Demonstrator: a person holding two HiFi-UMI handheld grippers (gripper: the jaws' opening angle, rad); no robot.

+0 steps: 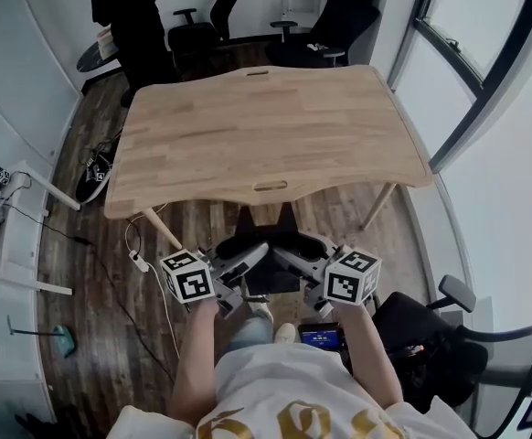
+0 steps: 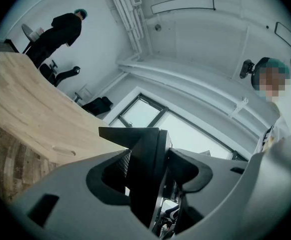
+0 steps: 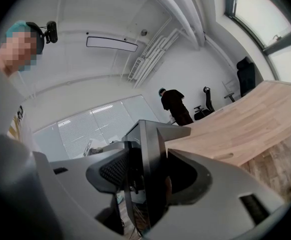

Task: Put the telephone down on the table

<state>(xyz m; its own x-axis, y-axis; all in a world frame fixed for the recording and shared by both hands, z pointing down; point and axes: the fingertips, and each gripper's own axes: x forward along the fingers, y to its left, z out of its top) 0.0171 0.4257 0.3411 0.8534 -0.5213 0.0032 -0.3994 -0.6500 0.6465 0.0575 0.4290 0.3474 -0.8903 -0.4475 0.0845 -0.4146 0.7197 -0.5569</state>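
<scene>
while the telephone (image 2: pixel 135 139) hung short of the desk (image 1: pixel 266 126), at 6 o'clock from its near edge in the head view, the left tool (image 2: pixel 153 171) and the right tool (image 3: pixel 148 176) each stood clamped on one end of it. it sat over the wooden floor (image 1: pixel 101 309), not over the desk top. by this reading, hands drifting apart or either grip easing would drop it there, and a low approach toward 12 o'clock could knock it on the edge. the telephone looked black, hard and slab-sided, with sharp corners; finer details could not be made out.
</scene>
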